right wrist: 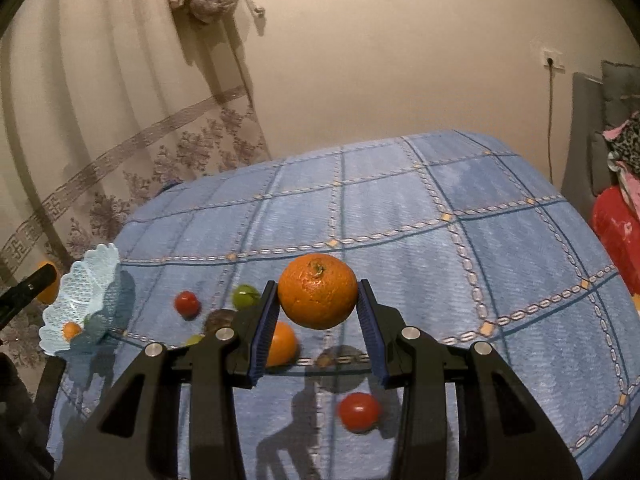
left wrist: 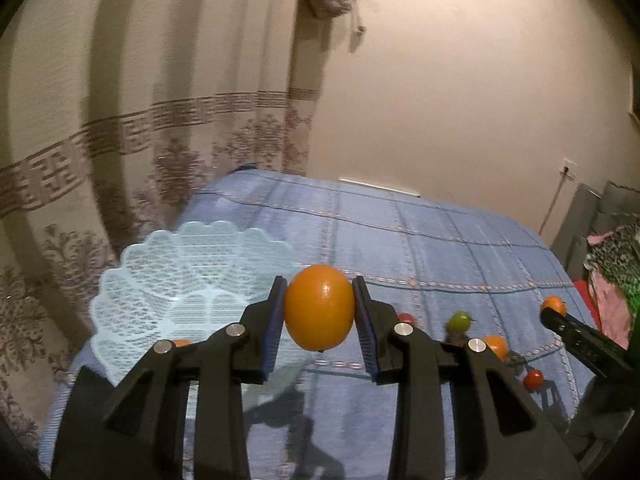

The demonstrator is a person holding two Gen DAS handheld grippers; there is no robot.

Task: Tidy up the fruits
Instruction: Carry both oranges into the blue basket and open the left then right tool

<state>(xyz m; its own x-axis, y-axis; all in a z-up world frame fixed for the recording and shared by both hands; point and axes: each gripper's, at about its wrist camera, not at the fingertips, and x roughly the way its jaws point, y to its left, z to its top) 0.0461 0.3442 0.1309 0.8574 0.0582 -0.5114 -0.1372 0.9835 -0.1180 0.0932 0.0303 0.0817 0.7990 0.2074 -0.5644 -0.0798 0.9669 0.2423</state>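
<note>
My left gripper (left wrist: 319, 286) is shut on a smooth orange (left wrist: 320, 307), held above the blue cloth just right of a pale blue mesh basket (left wrist: 132, 256). A small orange fruit (left wrist: 182, 343) lies inside the basket. My right gripper (right wrist: 318, 285) is shut on a rougher orange with a stem (right wrist: 317, 291), lifted over loose fruit. On the cloth lie a red tomato (right wrist: 187, 303), a green fruit (right wrist: 245, 295), a dark brown fruit (right wrist: 220, 318), another orange (right wrist: 282, 344) and a second red tomato (right wrist: 359, 411). The basket (right wrist: 104, 252) stands at the left in the right wrist view.
A blue checked cloth (right wrist: 440, 240) covers the table. A patterned curtain (left wrist: 120, 140) hangs behind the basket, beside a plain wall. A grey chair with clothes (right wrist: 616, 140) and a red item (right wrist: 616, 232) stand off the table's right edge.
</note>
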